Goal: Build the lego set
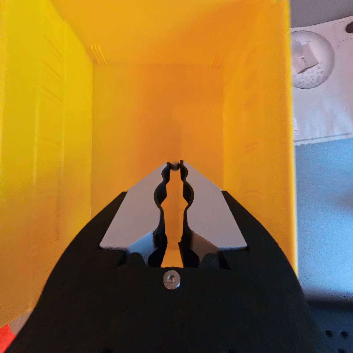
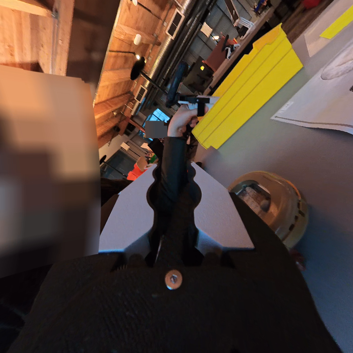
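Note:
My left gripper (image 1: 175,165) reaches deep inside a yellow bin (image 1: 156,107) and is shut on a small grey round piece (image 1: 175,165) pinched at its fingertips. In the right wrist view the same bin (image 2: 248,91) lies on the grey table, with a hand (image 2: 181,122) holding the left gripper (image 2: 198,103) at its mouth. My right gripper (image 2: 174,168) is tilted, held above the table with its jaws apart and nothing between them. A round tan lego build (image 2: 277,208) stands on the table just right of the right gripper.
A white printed sheet (image 2: 315,107) lies on the table beyond the build; it also shows right of the bin in the left wrist view (image 1: 317,76), with a blue surface (image 1: 324,210) below it. A dark sleeve (image 2: 173,152) runs between my right fingers. A yellow patch (image 2: 338,24) lies far right. My hands' fingertips stand some 40 centimeters from each other.

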Demonstrator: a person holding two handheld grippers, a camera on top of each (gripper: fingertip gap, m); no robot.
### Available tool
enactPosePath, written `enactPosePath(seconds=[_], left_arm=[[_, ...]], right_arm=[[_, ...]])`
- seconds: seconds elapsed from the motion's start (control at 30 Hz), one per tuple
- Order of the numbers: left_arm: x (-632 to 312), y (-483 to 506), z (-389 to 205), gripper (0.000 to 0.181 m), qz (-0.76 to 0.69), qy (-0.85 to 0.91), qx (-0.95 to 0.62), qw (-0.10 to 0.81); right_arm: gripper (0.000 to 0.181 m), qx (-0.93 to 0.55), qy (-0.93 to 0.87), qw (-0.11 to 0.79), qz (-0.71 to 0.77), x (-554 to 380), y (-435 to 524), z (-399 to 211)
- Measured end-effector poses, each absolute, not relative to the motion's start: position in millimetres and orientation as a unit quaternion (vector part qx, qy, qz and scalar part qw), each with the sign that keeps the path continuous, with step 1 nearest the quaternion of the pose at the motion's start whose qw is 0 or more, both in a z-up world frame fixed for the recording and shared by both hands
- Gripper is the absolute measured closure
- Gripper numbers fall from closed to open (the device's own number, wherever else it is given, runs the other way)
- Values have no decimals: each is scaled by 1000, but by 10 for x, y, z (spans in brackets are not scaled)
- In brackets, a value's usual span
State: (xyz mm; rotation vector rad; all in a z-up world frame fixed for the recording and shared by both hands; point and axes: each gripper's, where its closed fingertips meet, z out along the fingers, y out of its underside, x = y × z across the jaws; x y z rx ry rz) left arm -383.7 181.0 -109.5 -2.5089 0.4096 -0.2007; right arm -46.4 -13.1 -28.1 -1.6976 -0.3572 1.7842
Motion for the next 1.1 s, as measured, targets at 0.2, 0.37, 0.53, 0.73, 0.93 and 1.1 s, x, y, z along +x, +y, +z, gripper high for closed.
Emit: enactPosePath(seconds=[0.2, 0.37, 0.53, 0.73, 0.93, 1.1], left_arm=[[-3897, 2039, -751, 148, -100, 96, -907, 399], [-2935, 1748, 389, 143, -231, 167, -742, 606], [-1153, 598, 280, 120, -403, 416, -612, 538], [-389, 53, -840, 88, -398, 564, -614, 382], [-288, -106, -1059, 76, -454, 572, -618, 291], [-392, -228, -1101, 78, -442, 593, -618, 266]], right_arm=[[160, -655, -132, 346, 659, -387, -40, -304], [158, -734, -158, 428, 504, -144, 193, -555], [158, -794, -309, 456, 257, -4, 200, -855], [163, -824, -354, 408, 172, -44, 115, -1072], [176, -839, -324, 395, 187, -68, 17, -976], [172, -854, -329, 350, 201, -123, -77, -1119]])
